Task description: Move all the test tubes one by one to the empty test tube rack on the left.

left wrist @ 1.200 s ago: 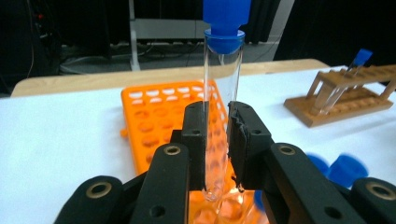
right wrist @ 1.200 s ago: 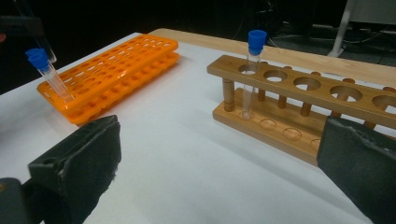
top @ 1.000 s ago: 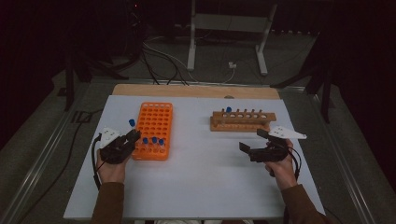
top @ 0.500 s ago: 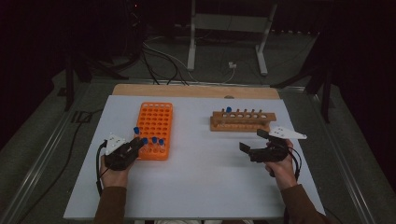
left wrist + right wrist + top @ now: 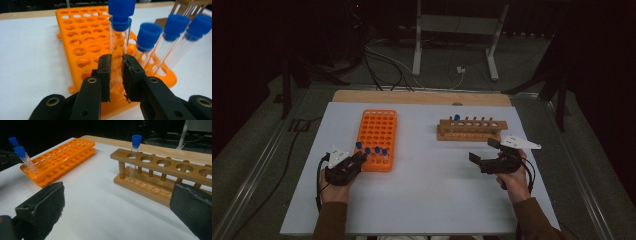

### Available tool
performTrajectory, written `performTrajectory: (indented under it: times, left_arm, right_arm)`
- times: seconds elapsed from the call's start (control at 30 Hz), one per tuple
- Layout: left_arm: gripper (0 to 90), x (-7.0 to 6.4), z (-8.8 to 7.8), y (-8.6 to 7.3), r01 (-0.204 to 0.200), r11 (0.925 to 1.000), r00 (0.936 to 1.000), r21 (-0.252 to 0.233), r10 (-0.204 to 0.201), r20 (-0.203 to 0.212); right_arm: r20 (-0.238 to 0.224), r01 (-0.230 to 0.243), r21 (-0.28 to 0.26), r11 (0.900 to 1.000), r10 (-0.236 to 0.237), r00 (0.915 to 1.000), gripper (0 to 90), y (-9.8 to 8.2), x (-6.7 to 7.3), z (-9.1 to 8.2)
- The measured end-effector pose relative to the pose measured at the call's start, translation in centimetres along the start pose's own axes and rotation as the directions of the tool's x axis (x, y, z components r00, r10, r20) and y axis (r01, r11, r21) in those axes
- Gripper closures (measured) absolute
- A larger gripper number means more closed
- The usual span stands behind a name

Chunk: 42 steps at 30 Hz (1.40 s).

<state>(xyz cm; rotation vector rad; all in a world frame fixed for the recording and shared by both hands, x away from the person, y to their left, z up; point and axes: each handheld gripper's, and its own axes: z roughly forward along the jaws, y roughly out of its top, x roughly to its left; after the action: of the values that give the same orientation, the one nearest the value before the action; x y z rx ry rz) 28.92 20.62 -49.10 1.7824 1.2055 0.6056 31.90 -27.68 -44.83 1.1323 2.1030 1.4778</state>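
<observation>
Tubes with blue caps sit in two racks on the white table [image 5: 432, 195]. At the left of the high view is the orange rack [image 5: 377, 137], a flat plastic tray full of small round holes. Four tubes stand in its near row, and all the other holes are bare. At the upper right of that view is the wooden rack [image 5: 472, 130], with one row of big holes. One capped tube [image 5: 134, 155] stands in its end hole, seen at the top middle of the right gripper view.

The left gripper [image 5: 116, 72] is shut tight on the gripped tube [image 5: 119, 45] — its two black pads press on the clear glass from both sides. This tube is at the top middle of the left gripper view. It is thin, see-through and upright, with a bright blue screw cap on top, and its lower end sits in a hole at the near left corner of the orange rack.

Three more tubes [image 5: 152, 47] lean just to the right of it, close by, so that side is crowded.

The right gripper [image 5: 486, 152] hovers at the lower right of the high view, near the wooden rack — its jaws stand wide apart with nothing between them.
</observation>
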Motion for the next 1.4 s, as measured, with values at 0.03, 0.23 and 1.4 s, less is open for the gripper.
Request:
performTrajectory:
  times: [0.03, 0.23, 1.4]
  left_arm:
    - [78.2, 0.0, 0.0, 0.0, -0.006, 1.0000, 1.0000, 0.006, 0.006, -0.003]
    - [78.3, -0.1, 0.2, -0.3, -0.022, 0.9988, 0.9997, 0.044, 0.023, -0.009]
    - [48.3, 0.5, -1.4, -0.4, 0.054, 0.9985, 0.9969, -0.012, -0.053, 0.057]
  right_arm:
    - [0.000, 0.001, 0.001, 1.000, -0.001, 1.0000, 0.0, 0.0, 0.0, 0.0]
    - [-0.003, 0.000, 0.002, 1.000, 0.000, 1.0000, 0.0, -0.1, 0.0, 0.1]
    - [-0.005, 0.008, 0.008, 1.000, -0.008, 1.0000, 0.0, 0.0, 0.2, 0.4]
